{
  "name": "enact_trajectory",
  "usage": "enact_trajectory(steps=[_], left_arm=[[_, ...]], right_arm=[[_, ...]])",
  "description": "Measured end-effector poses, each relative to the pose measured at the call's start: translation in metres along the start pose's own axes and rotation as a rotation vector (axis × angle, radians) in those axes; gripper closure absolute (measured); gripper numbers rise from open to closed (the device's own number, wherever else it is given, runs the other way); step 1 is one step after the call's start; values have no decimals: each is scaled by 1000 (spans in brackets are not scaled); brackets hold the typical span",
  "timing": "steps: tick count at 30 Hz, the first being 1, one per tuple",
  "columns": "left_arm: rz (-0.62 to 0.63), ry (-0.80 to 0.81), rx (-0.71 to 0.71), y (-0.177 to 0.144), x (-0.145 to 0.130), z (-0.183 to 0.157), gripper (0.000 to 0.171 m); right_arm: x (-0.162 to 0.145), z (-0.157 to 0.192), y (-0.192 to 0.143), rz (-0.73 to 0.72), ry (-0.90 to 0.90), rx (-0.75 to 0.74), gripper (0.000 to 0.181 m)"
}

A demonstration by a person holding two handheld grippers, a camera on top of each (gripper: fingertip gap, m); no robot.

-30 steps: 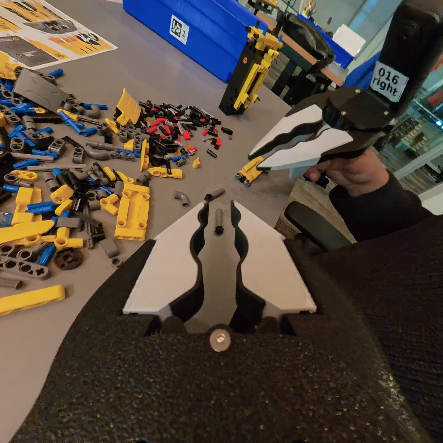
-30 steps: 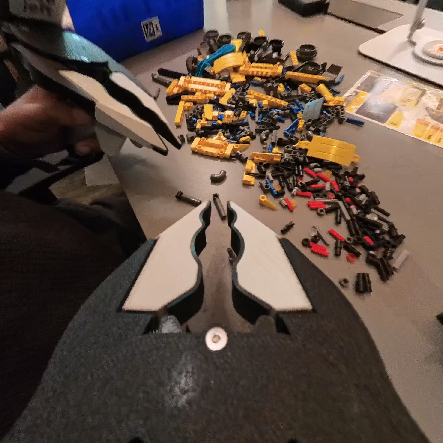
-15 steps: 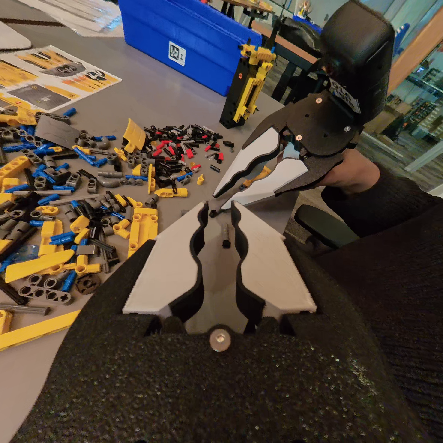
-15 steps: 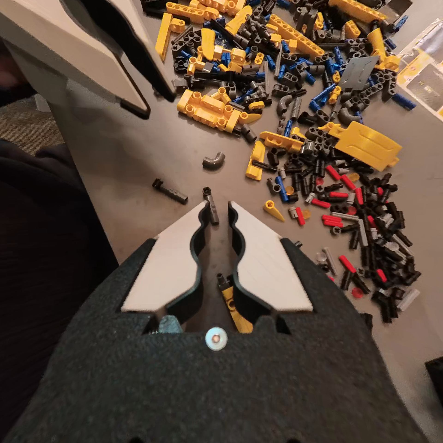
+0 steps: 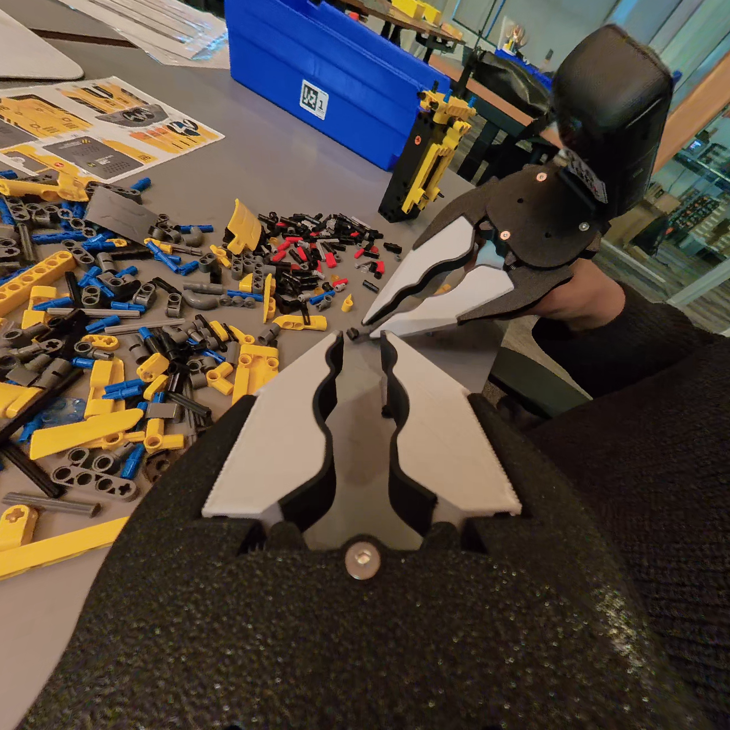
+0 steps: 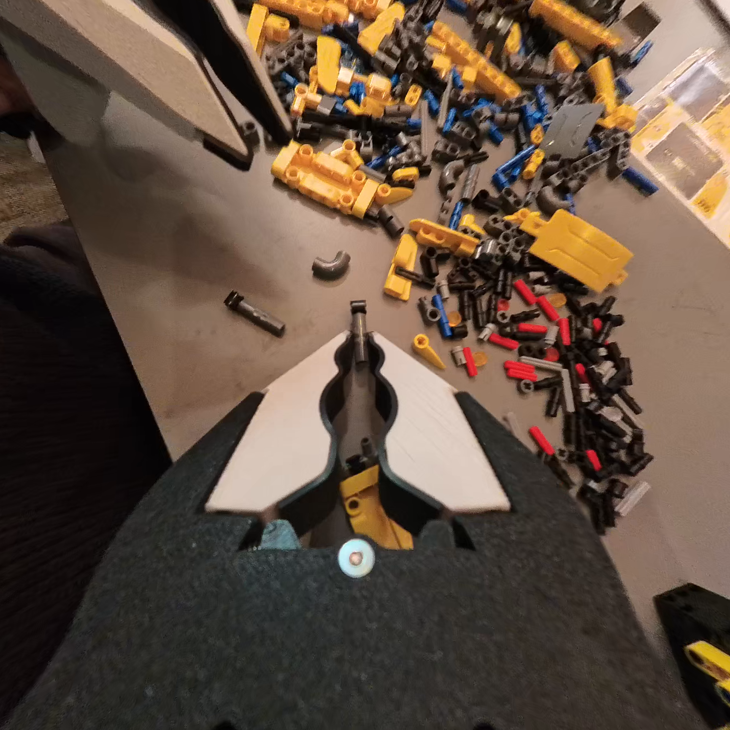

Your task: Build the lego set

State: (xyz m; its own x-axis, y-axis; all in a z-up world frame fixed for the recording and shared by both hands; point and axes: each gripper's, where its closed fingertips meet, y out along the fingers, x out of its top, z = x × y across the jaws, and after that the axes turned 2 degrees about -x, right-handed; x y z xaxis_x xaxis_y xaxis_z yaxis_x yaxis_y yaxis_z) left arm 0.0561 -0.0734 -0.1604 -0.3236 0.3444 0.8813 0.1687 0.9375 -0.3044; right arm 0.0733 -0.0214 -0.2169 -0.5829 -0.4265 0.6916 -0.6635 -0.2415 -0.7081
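My right gripper is shut on a small dark grey pin, gripped at the fingertips, with its head sticking out ahead just above the grey table. In the left wrist view the right gripper points down to the left, with the pin at its tips. My left gripper is open and empty, and its tips are close beside the right gripper's tips. A second dark pin lies loose on the table to the left. The left gripper also shows at the top left of the right wrist view.
A wide pile of yellow, blue, black, grey and red building parts covers the table. A grey elbow piece lies apart. A blue bin, a standing black-and-yellow assembly and printed sheets are farther back. The table edge runs close by. The left gripper's tips are roughly 8 cm from the right gripper's. The grey elbow piece lies around 4 cm away from my right fingertips.
My right gripper has come down over the dark pin and shut on it. My left gripper has stayed open, and the two grippers' tips have come close together.
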Motion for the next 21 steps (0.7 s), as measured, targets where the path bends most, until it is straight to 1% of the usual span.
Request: enact_trajectory(steps=[2,4,7,10,16,19,21], left_arm=[[-13,-13,-2,0,2,1,154],[-37,-34,4,0,5,4,153],[-142,-67,60,-1,22,16,151],[-203,-100,33,3,36,16,148],[-180,-60,-40,21,44,5,146],[-162,-12,-20,26,41,10,146],[-157,-10,-29,25,39,10,146]], right_arm=[[12,-6,-4,-68,2,-18,174],[28,-10,-10,-167,-7,-34,174],[47,-16,-19,-287,-16,-79,174],[59,-20,-25,-358,-11,-99,174],[70,-28,-39,-431,-23,-131,175],[75,-26,-44,-485,-4,-119,175],[77,-25,-45,-508,17,-107,175]])
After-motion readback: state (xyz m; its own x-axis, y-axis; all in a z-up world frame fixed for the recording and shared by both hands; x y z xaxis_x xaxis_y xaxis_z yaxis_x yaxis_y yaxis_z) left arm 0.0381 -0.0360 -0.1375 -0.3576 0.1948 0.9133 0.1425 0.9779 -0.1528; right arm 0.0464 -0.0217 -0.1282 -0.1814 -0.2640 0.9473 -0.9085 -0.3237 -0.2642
